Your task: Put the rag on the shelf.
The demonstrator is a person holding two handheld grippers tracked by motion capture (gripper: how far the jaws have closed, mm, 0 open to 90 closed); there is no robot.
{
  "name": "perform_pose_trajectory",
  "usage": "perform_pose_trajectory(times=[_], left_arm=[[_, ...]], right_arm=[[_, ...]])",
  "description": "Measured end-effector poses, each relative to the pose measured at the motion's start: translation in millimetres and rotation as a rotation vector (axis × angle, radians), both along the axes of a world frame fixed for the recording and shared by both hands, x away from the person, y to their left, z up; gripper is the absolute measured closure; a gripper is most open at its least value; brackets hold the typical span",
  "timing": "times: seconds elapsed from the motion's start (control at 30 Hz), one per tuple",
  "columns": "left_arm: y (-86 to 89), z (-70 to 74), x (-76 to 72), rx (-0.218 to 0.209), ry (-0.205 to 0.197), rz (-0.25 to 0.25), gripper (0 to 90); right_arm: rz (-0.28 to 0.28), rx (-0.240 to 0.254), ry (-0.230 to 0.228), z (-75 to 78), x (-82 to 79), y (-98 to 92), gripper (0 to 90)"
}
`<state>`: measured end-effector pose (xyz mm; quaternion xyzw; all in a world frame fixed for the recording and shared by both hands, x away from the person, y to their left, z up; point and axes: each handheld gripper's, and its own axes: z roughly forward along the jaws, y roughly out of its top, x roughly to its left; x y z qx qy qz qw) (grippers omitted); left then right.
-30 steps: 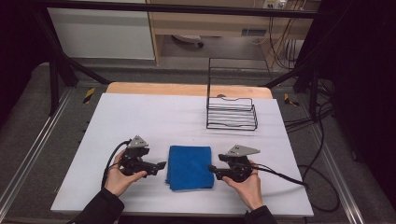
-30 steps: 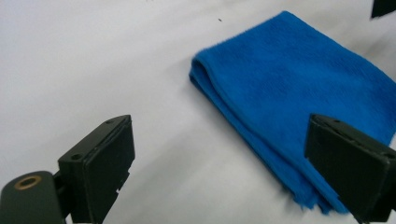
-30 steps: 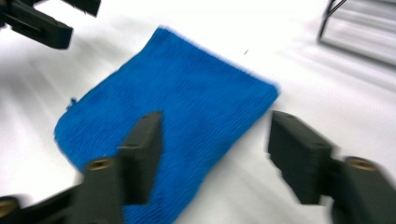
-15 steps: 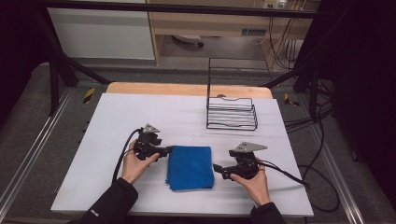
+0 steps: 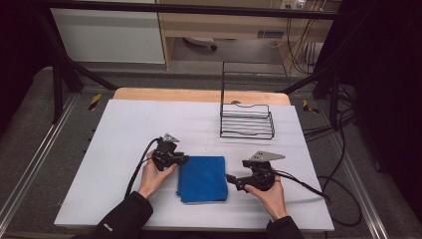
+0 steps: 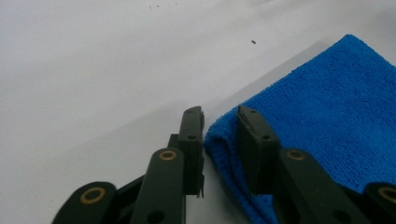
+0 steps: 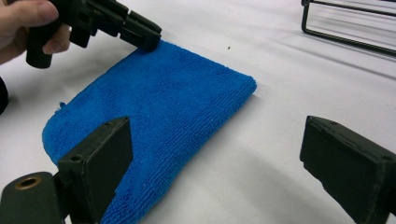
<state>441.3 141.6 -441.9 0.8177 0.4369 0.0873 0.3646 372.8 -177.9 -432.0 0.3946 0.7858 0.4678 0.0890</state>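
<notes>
Blue terry cloth (image 5: 202,178) folded flat, corner framed by left gripper (image 6: 219,122), jaws just closing, right gripper (image 7: 215,154) wide open, empty.

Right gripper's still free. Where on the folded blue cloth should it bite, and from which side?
Probably the near right corner of the blue cloth, coming in low from its right side. The right gripper stands open there, one jaw over that edge. The cloth lies flat and layered, so a corner gives the jaws something to pinch. The left gripper, whose jaws have just been closing, has the far left corner between them.
</notes>
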Motion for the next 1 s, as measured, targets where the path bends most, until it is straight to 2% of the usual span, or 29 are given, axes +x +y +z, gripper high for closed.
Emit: perform_pose_trajectory(times=[0.3, 0.4, 0.5, 0.53, 0.63, 0.7, 0.8, 0.83, 0.93, 0.97, 1.0], left_arm=[[-3.5, -4.4, 1.1, 0.004, -0.003, -0.018, 74.4], [-3.1, -4.8, 1.7, -0.002, 0.0, -0.02, 74.9], [-3.0, -4.8, 1.4, -0.005, 0.006, -0.026, 76.8], [-3.3, -4.7, 1.2, -0.003, 0.007, -0.029, 79.8], [-4.2, -4.4, 0.5, 0.002, 0.008, -0.035, 81.6], [-4.2, -4.4, 0.4, 0.001, 0.008, -0.037, 82.8], [-4.2, -4.7, 0.4, -0.007, 0.011, -0.033, 83.2], [-4.2, -4.7, 0.4, -0.007, 0.011, -0.033, 83.3], [-4.2, -4.9, 0.2, -0.003, 0.006, -0.038, 83.3], [-4.2, -5.0, 0.3, 0.0, 0.001, -0.041, 83.3], [-4.0, -5.1, 0.3, 0.004, -0.004, -0.046, 83.2]], right_arm=[[-0.008, 0.018, 0.006, 1.9, 6.1, 1.8, 7.9], [-0.008, -0.003, 0.003, 3.8, 9.8, 4.4, 5.9], [-0.004, -0.002, -0.003, 4.7, 12.7, 7.0, 5.3], [-0.003, -0.009, -0.003, 5.6, 15.9, 10.1, 4.4], [-0.002, -0.008, -0.002, 6.1, 20.2, 13.2, 3.4], [-0.011, -0.018, -0.006, 7.0, 28.8, 19.0, 3.4], [-0.025, -0.016, 0.013, 7.1, 35.3, 23.8, 4.2], [-0.02, -0.011, 0.009, 5.9, 38.8, 25.7, 5.9], [-0.051, -0.03, 0.034, -1.1, 52.3, 31.0, 16.5], [-0.051, -0.03, 0.034, -1.1, 52.3, 31.0, 16.5], [-0.074, -0.045, 0.041, -5.9, 57.7, 32.4, 22.3]])
